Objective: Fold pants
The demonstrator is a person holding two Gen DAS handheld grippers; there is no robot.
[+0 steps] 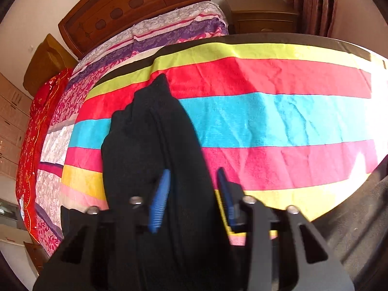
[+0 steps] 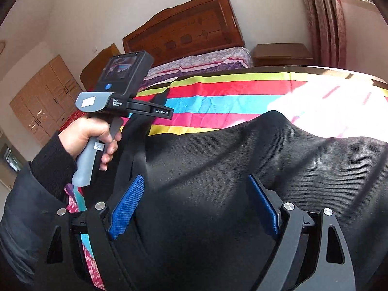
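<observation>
Your left gripper (image 1: 194, 186) has bunched soft black knit pants (image 2: 242, 165) between half-closed fingers, right gripper (image 2: 196, 203) wide open, holding nothing; limp, light fabric—pinch hem edges.

Black pants bunched between blue gripper pads over a striped bed cover

The left gripper (image 1: 192, 194), black-framed with ribbed blue pads (image 1: 160, 201), has its jaws closed on a thick bundle of soft black fabric pants (image 1: 155, 150), which rises to a peak in front of them. Beneath lies a wrinkled towel-like cover with broad red, turquoise, pink, yellow and lime stripes (image 1: 278, 118), sunlit at the right. Behind it are a purple-and-pink patterned bedspread (image 1: 169, 31) and a carved dark wooden headboard (image 1: 131, 4).
</observation>
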